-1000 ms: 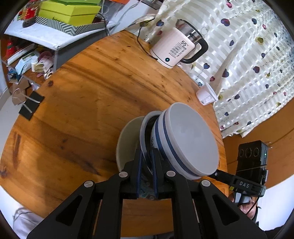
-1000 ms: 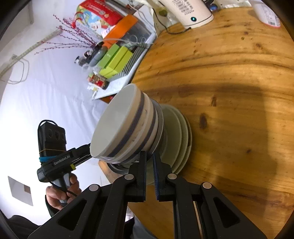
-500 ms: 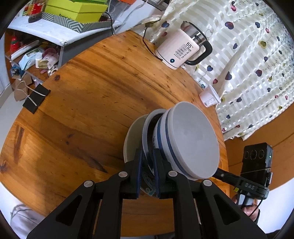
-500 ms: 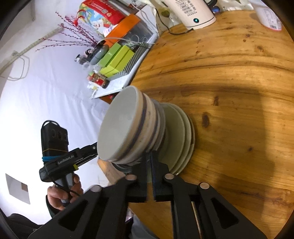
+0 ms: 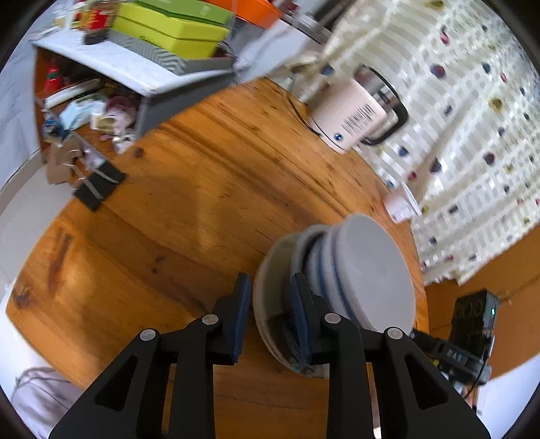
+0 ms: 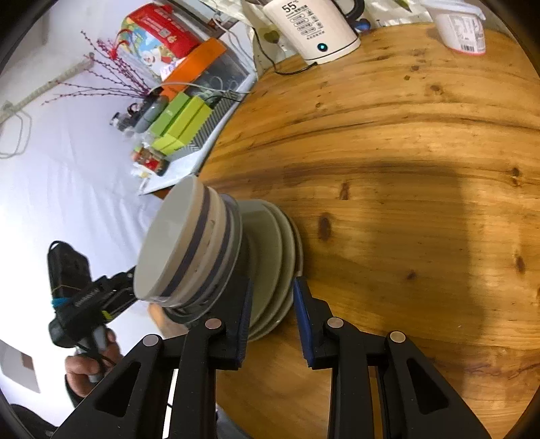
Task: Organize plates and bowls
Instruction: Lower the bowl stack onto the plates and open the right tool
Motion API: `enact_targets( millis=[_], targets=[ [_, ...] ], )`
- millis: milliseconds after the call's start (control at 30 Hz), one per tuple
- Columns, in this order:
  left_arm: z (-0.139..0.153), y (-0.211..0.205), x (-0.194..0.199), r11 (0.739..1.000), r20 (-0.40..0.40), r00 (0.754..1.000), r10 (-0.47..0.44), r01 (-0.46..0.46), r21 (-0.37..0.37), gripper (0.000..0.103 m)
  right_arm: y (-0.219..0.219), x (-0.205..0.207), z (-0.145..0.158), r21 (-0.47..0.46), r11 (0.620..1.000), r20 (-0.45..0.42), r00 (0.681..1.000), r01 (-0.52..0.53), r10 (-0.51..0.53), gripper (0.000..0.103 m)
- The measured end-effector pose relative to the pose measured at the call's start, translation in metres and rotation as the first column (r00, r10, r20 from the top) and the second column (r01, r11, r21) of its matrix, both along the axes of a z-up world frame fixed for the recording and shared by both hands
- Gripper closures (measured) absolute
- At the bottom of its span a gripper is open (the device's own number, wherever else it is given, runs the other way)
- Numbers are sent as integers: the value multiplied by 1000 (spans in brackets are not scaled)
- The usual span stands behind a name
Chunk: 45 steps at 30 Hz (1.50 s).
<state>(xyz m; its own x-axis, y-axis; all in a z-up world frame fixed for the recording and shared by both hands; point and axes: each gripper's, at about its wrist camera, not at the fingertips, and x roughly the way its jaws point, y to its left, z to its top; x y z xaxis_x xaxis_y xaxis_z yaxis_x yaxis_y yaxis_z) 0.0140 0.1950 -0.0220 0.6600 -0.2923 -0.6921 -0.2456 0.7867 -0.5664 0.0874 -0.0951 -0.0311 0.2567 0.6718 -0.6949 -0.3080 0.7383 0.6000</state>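
Both claws are letting go now! A second ago your left gripper (image 5: 268,310) was pinched tight on the plate rim at the bottom centre of its frame; now its jaws are opening, a narrow gap, with the edge of the plates (image 5: 270,297) between the pads but no longer squeezed. Same story for your right gripper (image 6: 271,314): it was clamped on the far side of the stack, and now its jaws are opening too, narrow, with the plate rims (image 6: 280,270) sitting loose between the blue pads.

So where's the crockery? The bowls (image 6: 189,243), nested with their blue bands, sit on top of the plates, and the whole stack rests on the wooden table (image 6: 405,169), centre-left in the right wrist view and lower right in the left wrist view, close to the table's edge. Half a second back it looked carried between both claws; now it looks set down, and it stands without your grip.

What that means: the stacking looks finished, bowls on plates, one tidy pile. The kettle (image 5: 354,114) at upper right of the left view and the small white cup (image 6: 462,27) at the top right of the right view are well apart from it. I'd judge you only need to back both claws straight out without nudging the rims, since the pile is near the edge.
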Motion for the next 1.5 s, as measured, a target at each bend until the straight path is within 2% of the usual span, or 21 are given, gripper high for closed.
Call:
enact_targets(
  millis=[100, 167, 333, 733, 833, 1033, 1167, 1267, 1400, 1500],
  targets=[
    [-2, 13, -6, 998, 1, 998, 66, -66, -3, 77, 0, 0, 2, -36, 999, 25, 1000, 8, -7, 84],
    [-7, 16, -3, 997, -21, 997, 71, -71, 11, 77, 1, 1, 2, -64, 998, 40, 999, 12, -9, 84],
    [-25, 2, 9, 999, -104, 994, 26, -22, 46, 77, 6, 2, -3, -110, 994, 48, 999, 6, -1, 84],
    [-23, -25, 17, 985, -152, 988, -1, 27, 168, 77, 15, 8, -9, -165, 986, 53, 999, -2, 11, 84],
    [-21, -30, 19, 979, -156, 988, 2, 30, 200, 78, 16, 8, -8, -177, 984, 61, 998, 0, 11, 84],
    [-23, -24, 18, 987, -148, 989, 7, 18, 162, 78, 12, 8, -7, -169, 986, 60, 998, 5, 6, 84],
    [-13, -23, 9, 983, -109, 994, 17, 3, 182, 77, 6, 3, -1, -170, 985, 81, 997, 7, 7, 84],
    [-6, -28, 3, 979, -85, 996, 6, 12, 204, 77, 2, -3, 7, -175, 985, 107, 994, 7, 11, 80],
    [5, -39, -7, 971, -45, 999, -13, 24, 239, 77, 0, -18, 21, -188, 982, 161, 986, -6, 36, 57],
    [14, -49, -16, 962, -17, 1000, -22, 26, 270, 73, 1, -32, 30, -197, 980, 204, 977, -20, 61, 48]
  ],
)
